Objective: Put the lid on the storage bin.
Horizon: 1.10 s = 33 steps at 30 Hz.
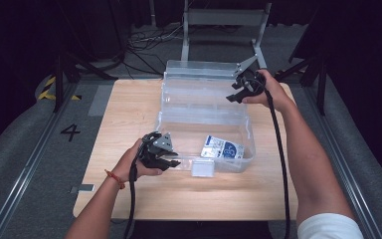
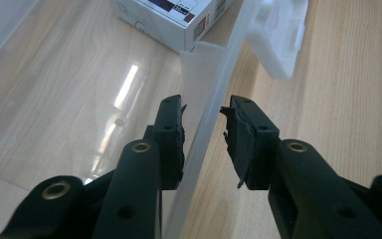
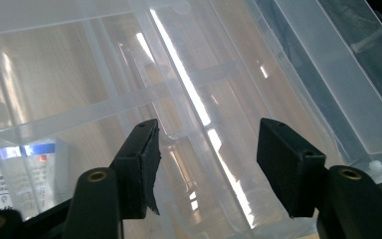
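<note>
box [image 1: 204, 119], clear plastic, sits open in the middle of the table [image 1: 129, 104] in the high view, its lid [image 1: 199, 82] thrown back toward the far edge and a small white-and-blue carton [image 1: 223, 148] lying in the near right corner of the tub. the left gripper [image 1: 171, 160] is at the box's near left wall, held by the left hand [image 1: 134, 167]; the right gripper [image 1: 236, 89] is up at the far right, by the lid, in the right hand [image 1: 273, 89].

in the left gripper view the front wall of the box [image 2: 214, 99] runs up between the 2 jaws. the left gripper [image 2: 204, 134] is narrowed around that wall, yet a gap shows on each side, so it straddles the wall and does not pinch it. the carton [image 2: 169, 20] lies beyond, inside the tub, and the latch flap [image 2: 278, 35] hangs outside.

in the right gripper view the right gripper [image 3: 206, 149] is spread, with nothing between its jaws, and looks across the ribbed lid [image 3: 129, 89]; the carton [image 3: 10, 169] shows through the plastic at the left.

my read: the carton is in and the box is being steadied. closing the lid and snapping the latch remain.
</note>
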Each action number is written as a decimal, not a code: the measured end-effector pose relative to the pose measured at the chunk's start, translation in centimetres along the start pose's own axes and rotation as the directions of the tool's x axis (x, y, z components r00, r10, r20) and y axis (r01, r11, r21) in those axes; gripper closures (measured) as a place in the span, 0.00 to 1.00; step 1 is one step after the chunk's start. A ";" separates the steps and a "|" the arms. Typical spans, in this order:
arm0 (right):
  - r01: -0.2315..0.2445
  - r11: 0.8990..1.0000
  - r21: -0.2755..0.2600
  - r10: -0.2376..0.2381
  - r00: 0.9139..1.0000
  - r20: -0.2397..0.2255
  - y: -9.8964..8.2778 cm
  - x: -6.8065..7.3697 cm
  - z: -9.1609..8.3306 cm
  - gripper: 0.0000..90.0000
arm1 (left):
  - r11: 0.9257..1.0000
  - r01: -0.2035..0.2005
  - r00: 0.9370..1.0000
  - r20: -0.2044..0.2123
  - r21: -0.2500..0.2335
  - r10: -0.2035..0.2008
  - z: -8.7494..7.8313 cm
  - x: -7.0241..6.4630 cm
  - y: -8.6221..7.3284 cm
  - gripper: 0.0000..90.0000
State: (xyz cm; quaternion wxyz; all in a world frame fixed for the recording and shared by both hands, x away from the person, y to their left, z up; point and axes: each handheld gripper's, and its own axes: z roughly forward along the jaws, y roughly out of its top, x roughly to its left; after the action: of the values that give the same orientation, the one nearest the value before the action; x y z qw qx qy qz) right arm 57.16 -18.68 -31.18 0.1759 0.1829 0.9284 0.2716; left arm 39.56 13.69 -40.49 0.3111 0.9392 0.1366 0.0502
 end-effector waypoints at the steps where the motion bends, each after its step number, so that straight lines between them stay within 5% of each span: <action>1: -0.002 1.000 0.006 0.002 1.000 0.002 0.1 -0.1 0.1 0.53 | 1.000 -0.001 1.000 -0.002 0.000 0.001 0.0 0.1 0.0 0.78; 11: 0.062 0.994 0.089 -0.060 0.998 -0.027 1.7 -0.3 1.3 0.60 | 1.000 0.018 1.000 0.007 -0.020 -0.018 -0.1 0.4 -0.5 0.83; 17: 0.076 0.993 0.094 -0.071 0.996 -0.060 2.6 -0.4 1.6 0.67 | 1.000 0.014 1.000 0.007 -0.026 -0.013 -0.1 0.5 -0.6 0.83; 22: 0.139 0.986 0.089 -0.129 0.985 -0.111 2.9 -0.3 1.3 0.89 | 0.999 0.017 1.000 0.010 -0.040 -0.016 -0.1 0.5 -0.7 0.83; 25: 0.150 0.985 0.087 -0.140 0.984 -0.110 2.9 -0.1 1.3 0.91 | 0.998 0.019 1.000 0.011 -0.051 -0.019 -0.1 0.5 -0.8 0.83; 33: 0.228 0.959 0.166 -0.215 0.972 -0.095 4.1 0.6 1.6 0.93 | 0.998 0.011 1.000 -0.001 -0.069 -0.011 -0.1 0.3 -0.8 0.83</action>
State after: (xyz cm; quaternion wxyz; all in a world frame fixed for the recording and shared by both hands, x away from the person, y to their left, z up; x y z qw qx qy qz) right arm 58.31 -14.46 -30.27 0.1530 0.0820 0.9693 0.1739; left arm 39.66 14.48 -40.92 0.3435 0.9271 0.1401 0.0536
